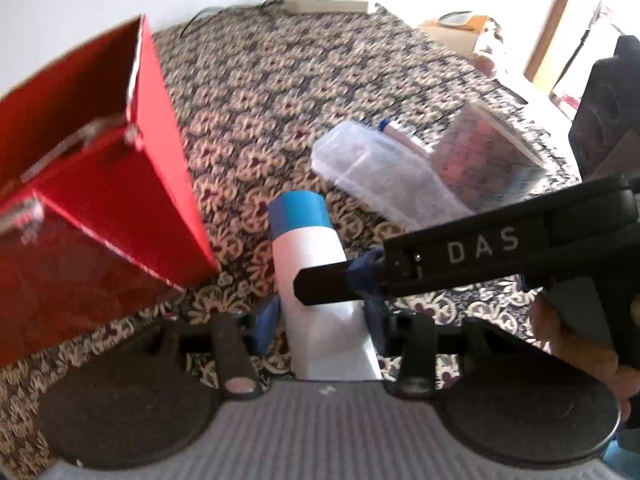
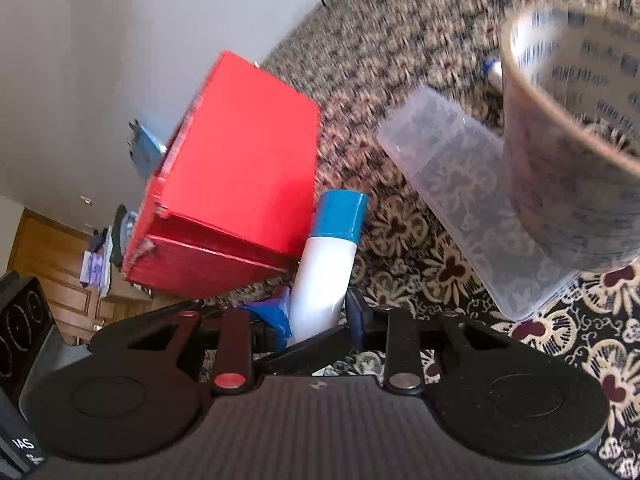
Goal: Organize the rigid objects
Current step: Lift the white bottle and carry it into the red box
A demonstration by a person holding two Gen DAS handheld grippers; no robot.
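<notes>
- The bottle (image 1: 308,248), white with a blue cap, sits between both tools at once: my left tool (image 1: 320,320) has its blue pads against the lower body, and my right tool (image 2: 316,316) is clamped on the same body from the other side.
- In the left view the right tool's finger crosses in front of the bottle, so the two tools are touching or nearly so. Risk: they foul each other if either one moves first.
- Two grips on one smooth cylinder. If I pull the hands in different directions, I judge the bottle may twist, slip out, and drop onto the patterned cloth (image 1: 280,100).
- The red bag (image 1: 100,208) stands just beside the bottle, its paper wall near the cap. A careless swing could tip or crush it.
- The clear box (image 2: 472,208) and the cup (image 2: 572,152) lie close on the right; a wide swing could knock them. Both views are blurred, so exact contact is uncertain.
</notes>
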